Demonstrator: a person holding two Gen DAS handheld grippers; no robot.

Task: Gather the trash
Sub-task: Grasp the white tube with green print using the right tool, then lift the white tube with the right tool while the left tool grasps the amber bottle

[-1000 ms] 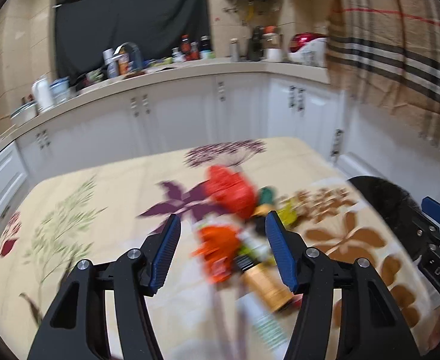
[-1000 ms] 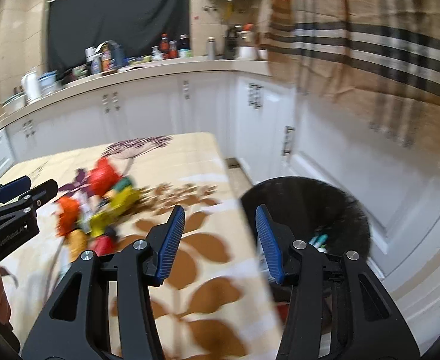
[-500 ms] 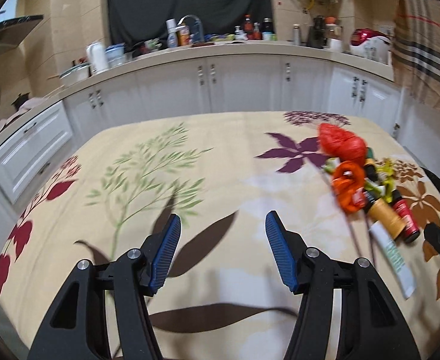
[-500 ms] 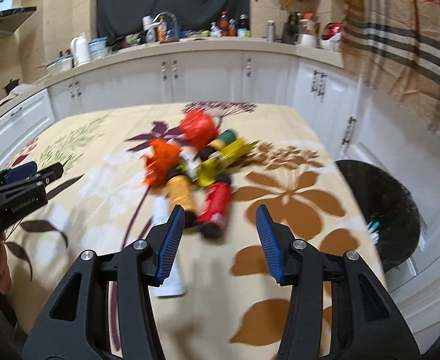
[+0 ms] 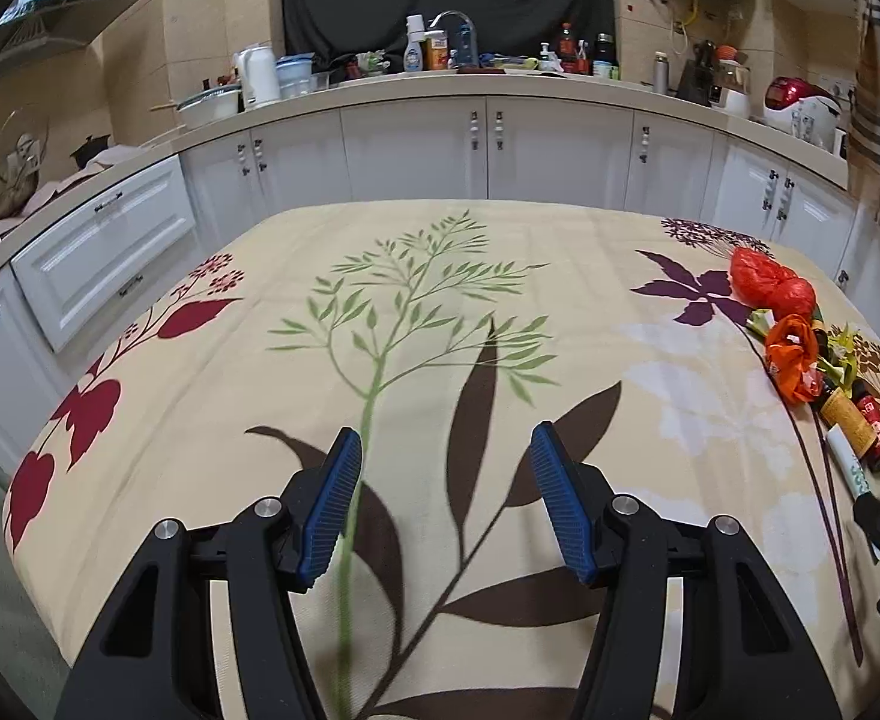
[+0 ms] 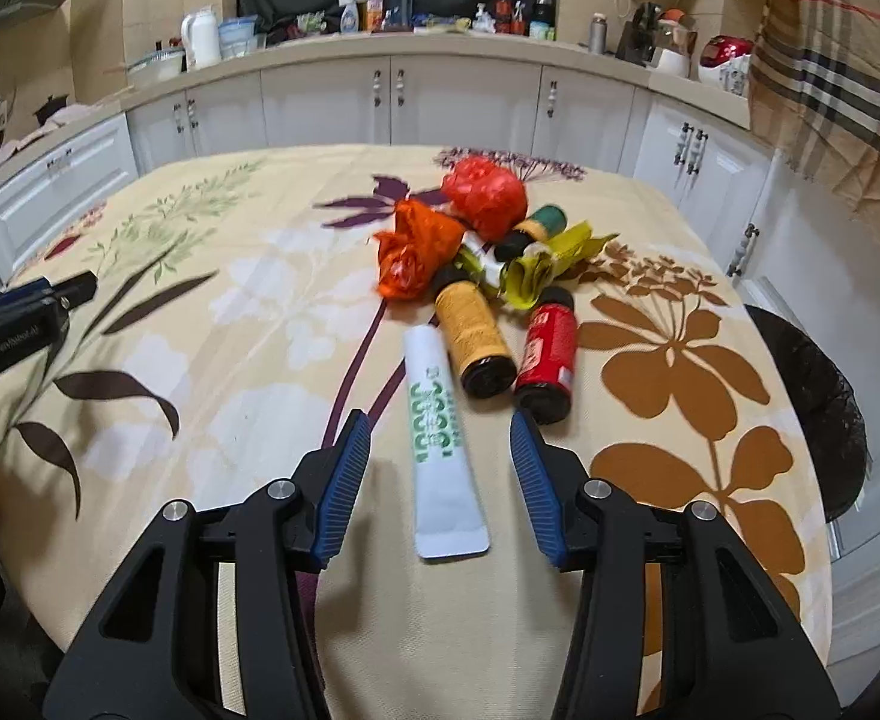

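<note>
Since the white tube (image 6: 440,438) lies lengthwise between the blue pads of the right tool (image 6: 440,468), low centre of the right wrist view, that looks like the first pick. The pads stand partly apart, either side of the tube and not touching it; nothing is held. The left tool (image 5: 446,498) is about half open and empty over bare cloth, bottom centre of its own view.

The rest of the trash sits in a heap just above the tube: a yellow bottle (image 6: 476,336) and a red bottle (image 6: 547,354) lying side by side, an orange wrapper (image 6: 413,249), a red bag (image 6: 485,195) and a yellow-green wrapper (image 6: 545,267) further up. In the left wrist view the same heap is at the right edge.

My take on the grasp: come straight down and close across the tube's width near the middle. The flat crimped end nearest the camera gives little to pinch. The tube is soft, so squeeze lightly. Keep the right pad off the red bottle, which is round and will likely roll.

The black bin (image 6: 812,408) sits off the right edge of the desk (image 6: 200,372), mid right of frame, so the carry is short. The desk wears a cream floral cloth that may bunch under the pads. Behind it are white cabinets, a cluttered kitchen worktop and a plaid curtain, upper right.
</note>
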